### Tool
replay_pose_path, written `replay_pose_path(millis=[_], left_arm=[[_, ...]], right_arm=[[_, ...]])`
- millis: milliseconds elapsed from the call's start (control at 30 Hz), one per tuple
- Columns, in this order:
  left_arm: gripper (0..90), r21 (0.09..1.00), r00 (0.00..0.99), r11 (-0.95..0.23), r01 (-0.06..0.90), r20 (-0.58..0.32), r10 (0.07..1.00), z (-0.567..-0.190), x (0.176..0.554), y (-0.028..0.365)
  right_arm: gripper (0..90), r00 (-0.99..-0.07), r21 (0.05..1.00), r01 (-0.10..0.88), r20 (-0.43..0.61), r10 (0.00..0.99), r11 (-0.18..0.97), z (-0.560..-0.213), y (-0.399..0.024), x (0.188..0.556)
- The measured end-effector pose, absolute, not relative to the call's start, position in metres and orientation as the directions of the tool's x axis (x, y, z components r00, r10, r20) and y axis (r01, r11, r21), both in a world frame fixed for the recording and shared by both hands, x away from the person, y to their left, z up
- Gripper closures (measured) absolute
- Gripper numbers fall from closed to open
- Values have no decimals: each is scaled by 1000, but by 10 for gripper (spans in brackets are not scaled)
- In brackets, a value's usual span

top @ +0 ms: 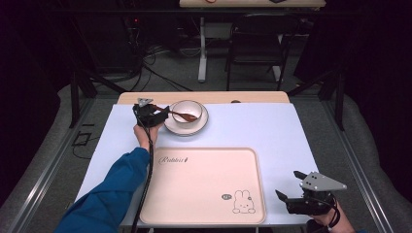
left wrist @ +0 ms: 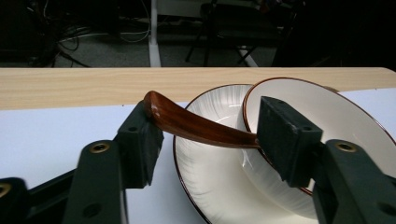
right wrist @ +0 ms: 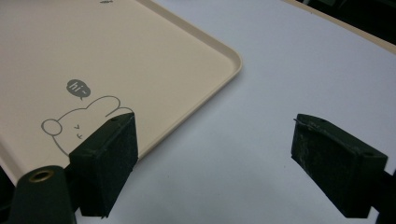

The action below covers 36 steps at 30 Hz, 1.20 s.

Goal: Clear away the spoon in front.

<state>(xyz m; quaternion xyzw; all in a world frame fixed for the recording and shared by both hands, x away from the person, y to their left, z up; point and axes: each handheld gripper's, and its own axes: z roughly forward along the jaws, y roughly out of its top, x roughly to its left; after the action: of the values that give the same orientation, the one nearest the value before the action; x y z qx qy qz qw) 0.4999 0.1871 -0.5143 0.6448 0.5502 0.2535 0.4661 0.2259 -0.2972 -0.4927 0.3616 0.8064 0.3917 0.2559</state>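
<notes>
A white bowl [top: 195, 104] with a brown rim stands on a white plate [top: 171, 127] at the far middle of the table. A glossy brown spoon [top: 183, 115] rests in the bowl, its handle sticking out to the left. My left gripper [top: 163, 112] is open with its jaws on either side of that handle. In the left gripper view the spoon [left wrist: 196, 126] spans the gap between the jaws and its end touches the left one, with the bowl [left wrist: 317, 107] and plate [left wrist: 210, 182] behind. My right gripper [top: 290, 184] is open and holds nothing, low over the table by the tray's near right corner.
A beige tray [top: 204, 184] with a rabbit drawing lies bare in the near middle; its corner [right wrist: 116, 56] is by my right gripper [right wrist: 212, 158]. A pale mat [top: 272, 131] covers the table. A wooden strip [top: 252, 97] runs along the far edge, and a black chair [top: 257, 43] stands beyond.
</notes>
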Motion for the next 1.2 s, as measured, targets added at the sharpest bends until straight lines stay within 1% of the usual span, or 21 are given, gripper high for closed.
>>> replay_pose_path(millis=[67,133,167,433,667,867,1200], left_arm=[[468,879,262,45,475,-190,946,-515,500,188],[477,878,262,49,477,-195,945,-516,501,188],[497,881,264,61,469,-205,943,-517,501,188],[532,883,260,72,464,-214,942,-516,501,189],[587,888,268,91,451,-232,935,-515,500,192],[618,897,285,93,432,-233,930,-513,498,192],[684,900,312,121,418,-267,912,-506,494,191]], right_arm=[[140,-607,817,382,-130,784,432,-493,-297,226],[140,-607,817,382,-130,784,432,-493,-297,226],[140,-607,817,383,-130,784,431,-493,-297,226],[140,-607,816,383,-130,784,432,-493,-297,226],[140,-607,817,383,-130,784,432,-493,-297,226],[140,-607,817,382,-130,784,432,-493,-297,226],[140,-608,816,383,-131,783,433,-493,-297,226]])
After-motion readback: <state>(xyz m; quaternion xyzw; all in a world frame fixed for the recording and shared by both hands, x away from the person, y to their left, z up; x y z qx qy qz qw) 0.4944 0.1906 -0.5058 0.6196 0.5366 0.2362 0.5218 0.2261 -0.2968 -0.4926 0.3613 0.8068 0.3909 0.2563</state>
